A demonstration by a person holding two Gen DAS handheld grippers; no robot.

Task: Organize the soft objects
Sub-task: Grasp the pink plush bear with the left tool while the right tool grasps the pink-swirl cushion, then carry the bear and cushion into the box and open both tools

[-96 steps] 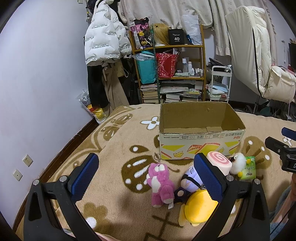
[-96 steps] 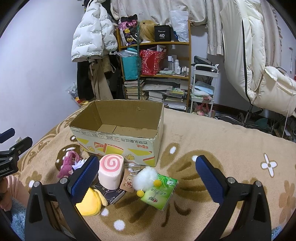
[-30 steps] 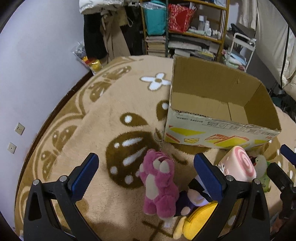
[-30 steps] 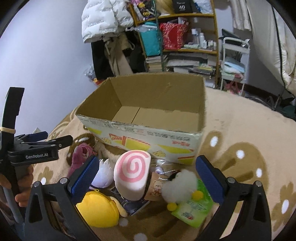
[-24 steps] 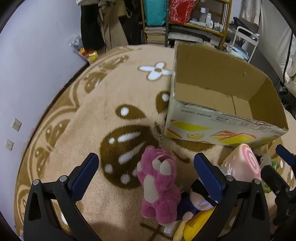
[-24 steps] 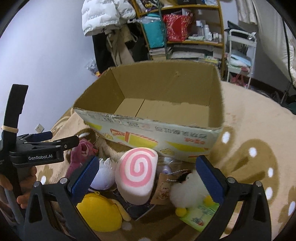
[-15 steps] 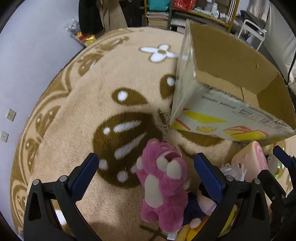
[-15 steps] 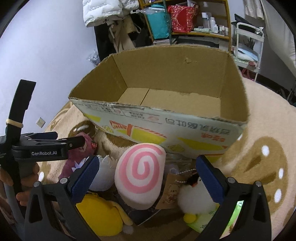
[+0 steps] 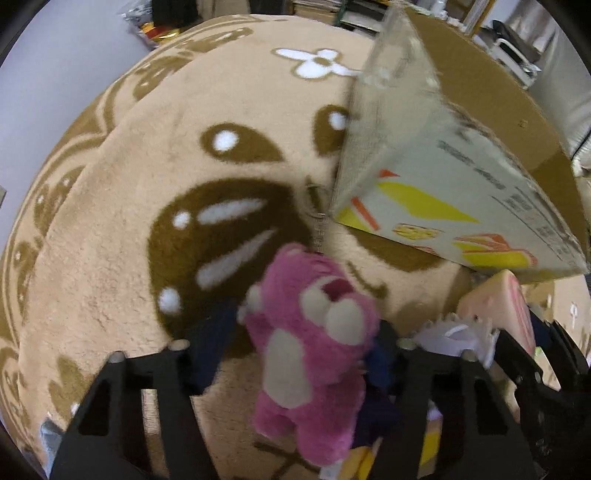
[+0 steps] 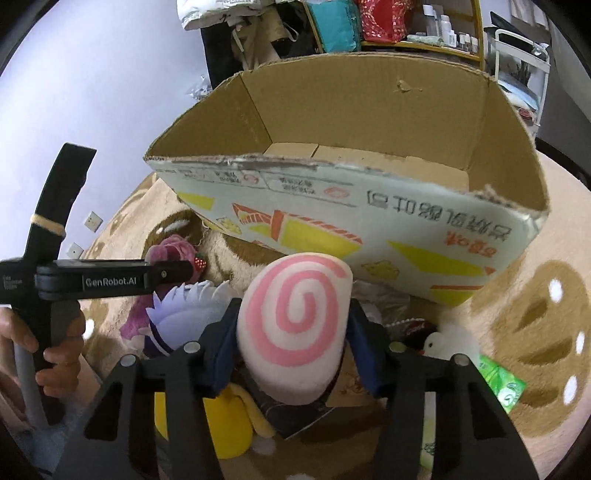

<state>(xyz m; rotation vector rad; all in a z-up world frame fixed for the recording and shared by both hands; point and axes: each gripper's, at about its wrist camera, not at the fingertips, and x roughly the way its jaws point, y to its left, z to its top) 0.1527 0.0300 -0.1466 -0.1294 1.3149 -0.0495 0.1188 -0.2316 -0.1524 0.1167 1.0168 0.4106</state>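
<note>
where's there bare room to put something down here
The cardboard box shows a bare floor inside. The carpet left of the pink bear is open, as is the stretch right of the box. It is crowded in front of the box: swirl cushion, white duck, yellow toy and green packet lie packed together.

A tan rug (image 9: 110, 229) with brown patterns; cluttered shelves (image 10: 406, 33) stand behind.

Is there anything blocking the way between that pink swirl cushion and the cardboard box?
Only the box's own near wall. The swirl cushion, pinched by the right gripper, sits low against the printed front of the cardboard box, so it must go up over that rim. Above, the box is open.
</note>
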